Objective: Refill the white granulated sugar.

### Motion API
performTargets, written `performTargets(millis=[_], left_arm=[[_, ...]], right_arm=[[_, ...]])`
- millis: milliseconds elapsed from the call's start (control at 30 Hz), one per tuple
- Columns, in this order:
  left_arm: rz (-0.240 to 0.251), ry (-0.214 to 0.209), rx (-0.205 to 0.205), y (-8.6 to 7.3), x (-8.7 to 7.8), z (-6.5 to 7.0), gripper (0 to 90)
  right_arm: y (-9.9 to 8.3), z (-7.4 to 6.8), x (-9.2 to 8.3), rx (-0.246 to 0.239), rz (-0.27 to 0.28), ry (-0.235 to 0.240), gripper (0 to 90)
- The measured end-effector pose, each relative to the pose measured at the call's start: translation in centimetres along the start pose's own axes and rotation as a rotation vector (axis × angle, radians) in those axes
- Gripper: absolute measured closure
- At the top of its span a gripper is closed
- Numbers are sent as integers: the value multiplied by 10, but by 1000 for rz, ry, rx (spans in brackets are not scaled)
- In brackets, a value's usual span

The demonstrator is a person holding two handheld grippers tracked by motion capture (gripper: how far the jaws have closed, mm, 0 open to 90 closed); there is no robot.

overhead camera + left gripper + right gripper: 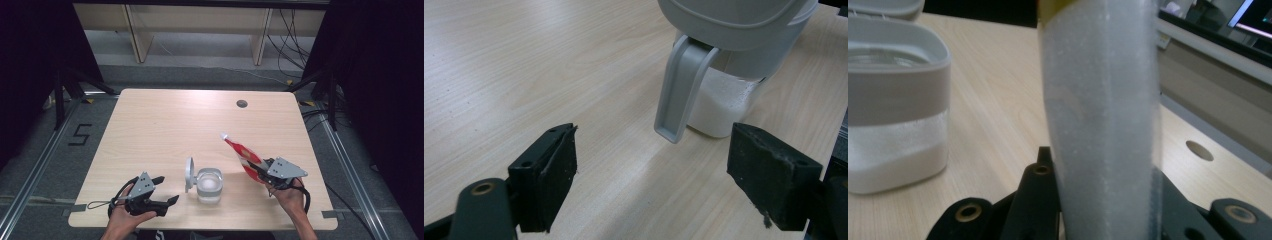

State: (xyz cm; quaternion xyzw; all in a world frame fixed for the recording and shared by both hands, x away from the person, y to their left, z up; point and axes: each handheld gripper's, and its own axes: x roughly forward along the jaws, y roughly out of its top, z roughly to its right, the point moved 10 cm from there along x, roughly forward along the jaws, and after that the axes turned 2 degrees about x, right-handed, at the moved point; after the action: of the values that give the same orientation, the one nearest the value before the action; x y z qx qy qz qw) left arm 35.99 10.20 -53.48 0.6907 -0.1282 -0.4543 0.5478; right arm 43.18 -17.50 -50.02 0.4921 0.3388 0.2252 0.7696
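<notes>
A: What is seen in the high view?
B: A red-and-white packet (243, 156) is clamped in the right tool (264, 172), near the bench's (165, 120) right edge; the far bench is left bare.

A: In the left gripper view?
B: The left tool (651, 170) is held wide, a lidded jar (724, 100) just ahead.

A: In the right gripper view?
B: The packet (1103, 125) is gripped; the jar (895, 115) is set apart.
</notes>
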Motion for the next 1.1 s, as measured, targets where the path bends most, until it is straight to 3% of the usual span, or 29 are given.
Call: performTargets(millis=[200, 300, 367, 500, 533, 600, 700, 767, 900, 1000, 1100], left_arm=[[1, 2, -5, 0, 0, 0, 194], [0, 2, -3, 0, 0, 0, 194], [3, 12, -36, -1, 0, 0, 195], [-6, 10, -5, -1, -1, -3, 195], [-5, 12, -25, -2, -1, -2, 195], [-7, 13, -24, -2, 0, -1, 195], [-4, 10, -26, -2, -1, -1, 194], [-4, 8, -4, -1, -1, -3, 194], [-7, 14, -28, -2, -1, -2, 194], [-6, 10, -4, -1, -1, -3, 194], [-7, 12, -3, -1, -1, -3, 194]], right_arm=[[-5, -4, 6, 4, -25, 15, 823], [-7, -1, 5, 71, -20, -8, 813], [-10, 1, 3, 77, -47, -16, 808], [-13, 5, -3, 116, -48, -18, 805], [-14, 6, -5, 136, -43, -23, 804], [-16, 7, -9, 156, -58, -27, 802], [-17, 9, -12, 160, -56, -34, 799], [-18, 9, -14, 160, -57, -40, 799], [-19, 10, -16, 173, -57, -47, 799], [-20, 10, -17, 166, -65, -46, 798], [-19, 8, -18, 199, -59, -58, 790]])
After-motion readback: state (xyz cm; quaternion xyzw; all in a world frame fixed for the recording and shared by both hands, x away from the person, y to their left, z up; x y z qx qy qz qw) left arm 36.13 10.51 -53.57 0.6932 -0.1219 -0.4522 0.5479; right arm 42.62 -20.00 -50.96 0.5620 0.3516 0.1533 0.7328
